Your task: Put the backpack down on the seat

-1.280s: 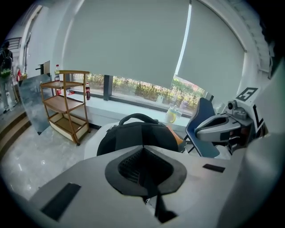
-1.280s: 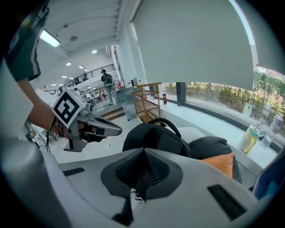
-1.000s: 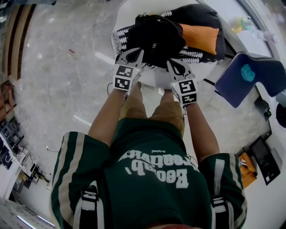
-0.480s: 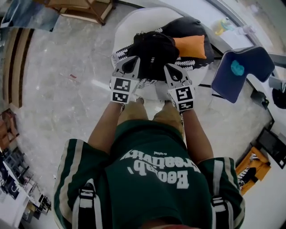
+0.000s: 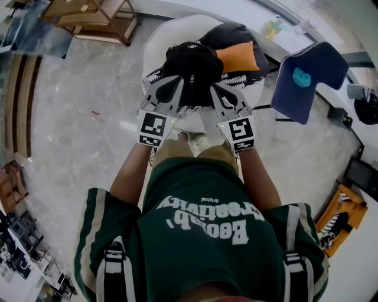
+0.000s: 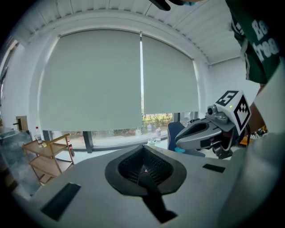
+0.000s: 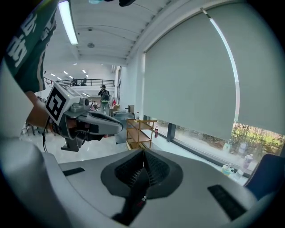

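Head view: person in a green shirt stands at a round white seat. The black backpack hangs bunched between the two grippers, over the front part of the seat. Cannot tell whether its underside touches the seat.

Behind the backpack, on the seat: an orange cushion, a black cushion and a black-and-white patterned cloth.

Left gripper: jaws together, clamped on a dark strap of the backpack. In the left gripper view the strap runs out from between the pads toward the camera.

Right gripper: jaws together, likewise clamped on a black strap. A small bead and a red mark show on that strap.

The grippers are side by side, near each other, tips at the backpack's near edge.

Surroundings: grey marble floor, wooden shelf beyond the seat at left, blue chair at right.
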